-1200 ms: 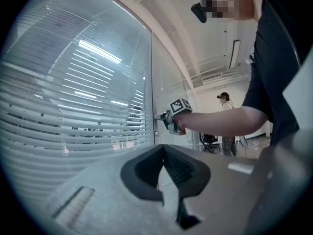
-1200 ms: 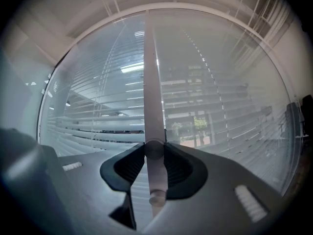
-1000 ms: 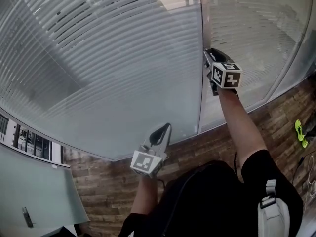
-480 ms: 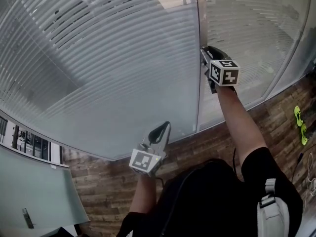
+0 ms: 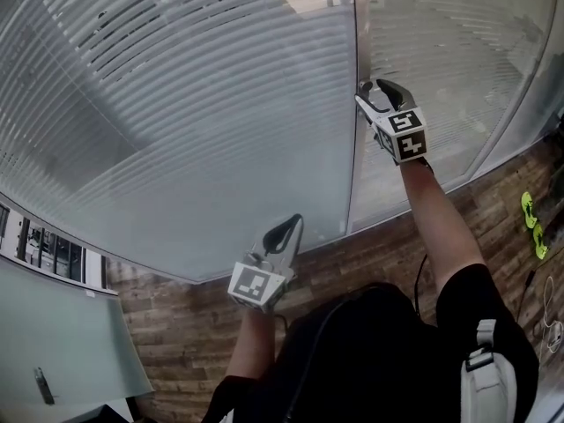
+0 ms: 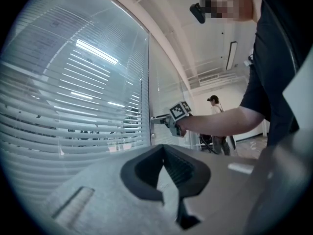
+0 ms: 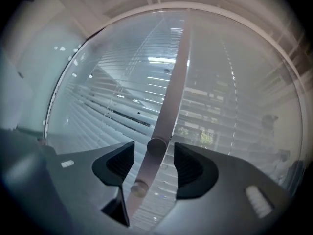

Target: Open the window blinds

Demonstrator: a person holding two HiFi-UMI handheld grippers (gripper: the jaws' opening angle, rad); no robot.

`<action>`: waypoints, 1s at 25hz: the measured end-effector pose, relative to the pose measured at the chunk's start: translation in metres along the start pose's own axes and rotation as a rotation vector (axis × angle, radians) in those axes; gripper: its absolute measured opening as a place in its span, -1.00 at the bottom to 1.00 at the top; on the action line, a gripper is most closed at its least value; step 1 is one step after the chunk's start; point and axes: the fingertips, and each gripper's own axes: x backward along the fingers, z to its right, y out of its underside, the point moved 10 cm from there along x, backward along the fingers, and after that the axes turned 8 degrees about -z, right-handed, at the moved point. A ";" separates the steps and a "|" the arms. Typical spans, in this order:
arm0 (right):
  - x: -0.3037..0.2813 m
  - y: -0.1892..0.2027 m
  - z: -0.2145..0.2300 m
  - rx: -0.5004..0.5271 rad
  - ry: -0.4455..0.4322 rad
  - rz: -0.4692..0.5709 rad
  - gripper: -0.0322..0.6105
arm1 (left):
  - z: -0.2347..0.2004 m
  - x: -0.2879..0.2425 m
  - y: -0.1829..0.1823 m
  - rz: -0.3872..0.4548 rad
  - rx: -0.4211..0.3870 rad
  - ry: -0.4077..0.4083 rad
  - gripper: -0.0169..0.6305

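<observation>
Grey slatted blinds (image 5: 176,104) hang behind glass panes split by a vertical mullion (image 5: 357,148). My right gripper (image 5: 374,91) is held level against that mullion. In the right gripper view a small round knob (image 7: 157,146) on the mullion (image 7: 173,97) sits between the jaws of the right gripper (image 7: 154,155). Those jaws have just been opening, and the pads stand clear of the knob on both sides. A second knob (image 7: 139,186) sits lower on the mullion. My left gripper (image 5: 286,232) hovers low near the glass, shut and empty (image 6: 163,148). The left gripper view also shows the right gripper (image 6: 156,119).
Wood-pattern flooring (image 5: 352,263) runs under the window. A pale glass-topped surface (image 5: 62,333) lies at the lower left. A yellow-green object (image 5: 529,223) rests on the floor at the right. Another person (image 6: 215,106) stands far back in the room.
The right gripper has rolled at the mullion, turning its marker cube. Its jaws have spread apart off the knob. The left gripper has stayed put.
</observation>
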 end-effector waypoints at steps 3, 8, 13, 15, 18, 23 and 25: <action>0.004 -0.011 -0.006 0.195 0.034 -0.030 -0.08 | 0.000 -0.001 0.000 0.001 0.002 0.003 -0.93; 0.009 -0.028 -0.018 0.511 0.097 -0.092 -0.06 | -0.003 -0.004 0.003 0.015 -0.014 0.003 -0.93; 0.004 -0.028 -0.026 0.852 0.171 -0.134 -0.07 | -0.007 -0.004 0.006 0.019 -0.008 -0.002 -0.93; 0.002 -0.025 -0.026 0.941 0.181 -0.142 -0.07 | -0.008 -0.003 0.008 0.018 -0.008 -0.006 -0.93; -0.002 -0.020 -0.023 1.025 0.189 -0.162 -0.08 | -0.008 -0.002 0.004 0.008 -0.008 -0.001 -0.93; -0.003 -0.020 -0.026 1.051 0.194 -0.161 -0.11 | -0.012 -0.003 0.007 0.029 -0.011 -0.008 -0.93; -0.005 -0.018 -0.026 1.067 0.190 -0.166 -0.12 | -0.013 -0.004 0.006 0.035 -0.019 -0.010 -0.94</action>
